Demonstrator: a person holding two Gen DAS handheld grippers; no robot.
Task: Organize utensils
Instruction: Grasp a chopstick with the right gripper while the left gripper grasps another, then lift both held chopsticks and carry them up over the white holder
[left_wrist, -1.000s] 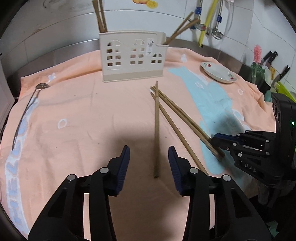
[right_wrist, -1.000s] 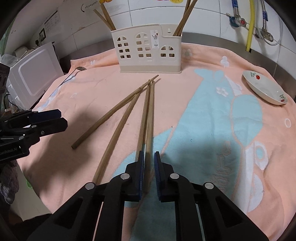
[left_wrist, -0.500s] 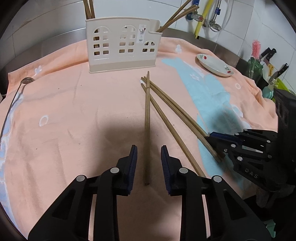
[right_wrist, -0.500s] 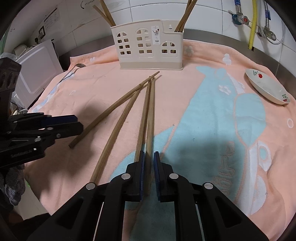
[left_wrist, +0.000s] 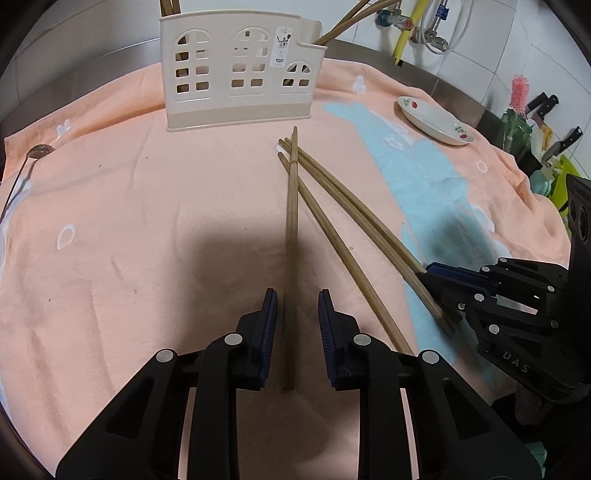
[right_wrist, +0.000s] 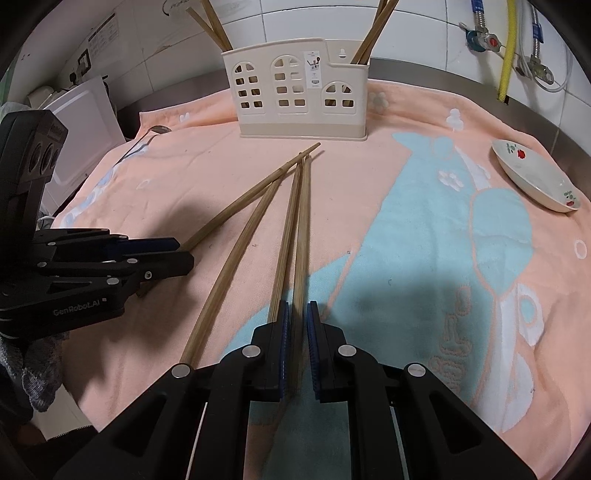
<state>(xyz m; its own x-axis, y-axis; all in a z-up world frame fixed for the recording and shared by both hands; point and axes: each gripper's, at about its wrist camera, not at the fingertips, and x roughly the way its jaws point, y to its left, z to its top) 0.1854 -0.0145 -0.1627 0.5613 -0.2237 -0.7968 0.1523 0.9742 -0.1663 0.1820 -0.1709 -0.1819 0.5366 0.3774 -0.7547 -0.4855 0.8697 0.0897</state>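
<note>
Several wooden chopsticks lie fanned on a peach and blue towel, tips toward a cream utensil holder that has chopsticks standing in both end slots. My left gripper straddles the near end of the leftmost chopstick. Its jaws are closing, and gaps still show on both sides of the stick. My right gripper is shut on the rightmost chopstick near its thick end, low over the towel.
A metal spoon lies at the towel's far left edge. A small white dish sits at the right. Knives stand beyond the right edge, and a white appliance stands on the left. Tiled wall with pipes is behind the holder.
My left gripper came forward and down over the leftmost chopstick, and its jaws narrowed around it. The right gripper stayed put, shut on its chopstick.
</note>
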